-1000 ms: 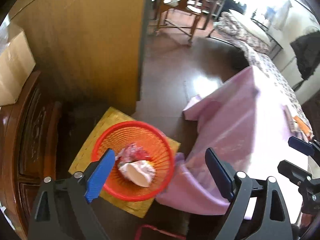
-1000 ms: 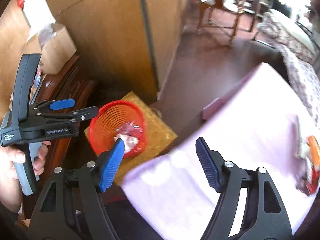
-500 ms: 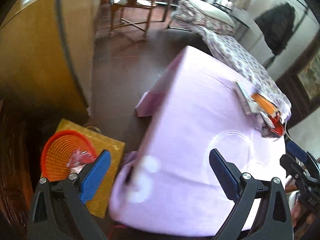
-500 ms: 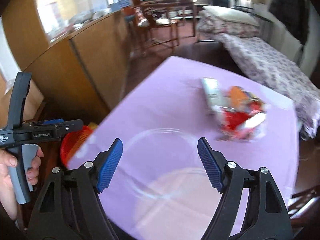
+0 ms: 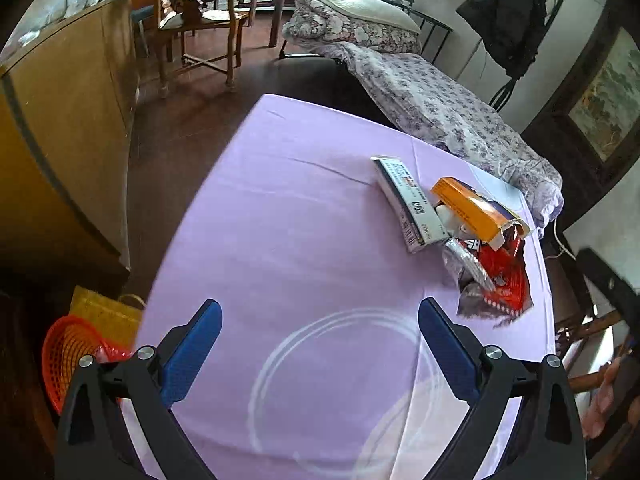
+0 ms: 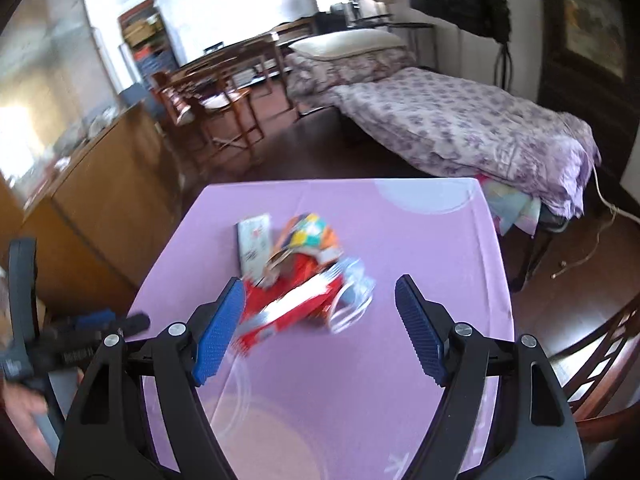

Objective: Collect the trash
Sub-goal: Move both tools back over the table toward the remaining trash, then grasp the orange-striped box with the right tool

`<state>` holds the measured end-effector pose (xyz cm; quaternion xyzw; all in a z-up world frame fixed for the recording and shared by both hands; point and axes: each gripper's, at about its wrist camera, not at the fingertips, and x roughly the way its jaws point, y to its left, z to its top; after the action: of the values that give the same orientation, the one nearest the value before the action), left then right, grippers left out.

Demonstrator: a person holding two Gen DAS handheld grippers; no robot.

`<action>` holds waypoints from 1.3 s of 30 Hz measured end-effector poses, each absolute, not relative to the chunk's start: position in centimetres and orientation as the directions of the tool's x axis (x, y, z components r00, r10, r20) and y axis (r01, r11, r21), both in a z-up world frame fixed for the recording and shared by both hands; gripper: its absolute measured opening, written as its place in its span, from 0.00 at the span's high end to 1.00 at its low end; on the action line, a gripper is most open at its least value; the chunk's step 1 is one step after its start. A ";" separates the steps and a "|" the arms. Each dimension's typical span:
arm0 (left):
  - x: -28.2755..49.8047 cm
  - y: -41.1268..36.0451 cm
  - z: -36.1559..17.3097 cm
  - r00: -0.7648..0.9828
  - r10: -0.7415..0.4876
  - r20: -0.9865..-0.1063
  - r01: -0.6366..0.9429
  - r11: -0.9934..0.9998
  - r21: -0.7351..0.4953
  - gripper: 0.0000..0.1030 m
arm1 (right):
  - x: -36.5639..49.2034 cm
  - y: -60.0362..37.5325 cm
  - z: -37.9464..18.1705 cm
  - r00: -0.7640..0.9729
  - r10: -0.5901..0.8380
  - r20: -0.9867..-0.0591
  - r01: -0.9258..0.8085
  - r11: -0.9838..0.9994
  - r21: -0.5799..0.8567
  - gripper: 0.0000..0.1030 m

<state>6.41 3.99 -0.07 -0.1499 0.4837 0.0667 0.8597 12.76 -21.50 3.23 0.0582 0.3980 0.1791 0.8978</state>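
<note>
On the purple tablecloth [image 5: 304, 208] lies a heap of trash: a long white box [image 5: 404, 204], an orange box [image 5: 472, 210] and a red wrapper [image 5: 500, 276] with silver foil. The red basket [image 5: 68, 360] stands on the floor at the lower left, with some trash in it. My left gripper [image 5: 320, 312] hangs open over the near part of the cloth, holding nothing, and the heap is ahead to its right. In the blurred right wrist view, my right gripper [image 6: 320, 284] is open just short of the trash heap [image 6: 296, 276]. The left gripper [image 6: 100, 324] shows at that view's left edge.
A yellow bag [image 5: 104, 312] lies under the basket. A wooden cabinet [image 5: 60, 128] runs along the left. Beyond the table are a bed with a flowered cover [image 5: 440, 104] and a wooden chair [image 5: 200, 28]. A dark chair [image 6: 600, 364] stands at the table's right side.
Both views have swung from the red basket on the floor to the table top, and the trash heap has come into view. Both grippers stay open with nothing in them.
</note>
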 end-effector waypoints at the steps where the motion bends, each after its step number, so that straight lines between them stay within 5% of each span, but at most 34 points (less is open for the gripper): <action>1: 7.0 3.6 -0.4 0.516 -0.034 -0.856 -0.256 0.947 -0.192 0.06 | 13.1 -21.6 3.0 0.618 0.364 -0.697 -0.271 0.931 0.246 0.27; 8: 10.1 3.6 -1.9 0.495 0.027 -0.868 -0.336 0.928 -0.162 0.06 | 17.1 -19.8 1.1 0.577 0.373 -0.726 -0.276 0.926 0.257 0.19; 23: 9.7 3.7 -3.6 0.513 -0.024 -0.858 -0.291 0.936 -0.200 0.07 | 19.9 -10.7 -1.0 0.539 0.160 -0.827 -0.418 0.903 -0.097 0.16; 25: 9.6 3.5 -3.5 0.517 -0.047 -0.854 -0.279 0.934 -0.221 0.07 | 19.8 -10.4 -1.1 0.531 0.148 -0.835 -0.423 0.900 -0.109 0.19; 27: 9.5 3.5 -3.4 0.519 -0.060 -0.852 -0.267 0.936 -0.229 0.06 | 19.7 -10.5 -1.4 0.516 0.139 -0.845 -0.420 0.901 -0.108 0.40; 30: 9.6 3.5 -3.7 0.514 -0.057 -0.856 -0.268 0.937 -0.223 0.06 | 19.0 -11.2 -1.0 0.522 0.177 -0.834 -0.412 0.909 -0.066 0.50; 39: 9.8 3.9 -4.3 0.493 -0.086 -0.866 -0.274 0.929 -0.248 0.06 | 14.9 -17.0 2.3 0.622 0.316 -0.716 -0.316 0.938 0.139 0.56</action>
<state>9.78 3.92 -4.25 -0.1798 0.5006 0.0557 0.8449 14.92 -16.99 2.32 -0.0004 0.3976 0.1755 0.9006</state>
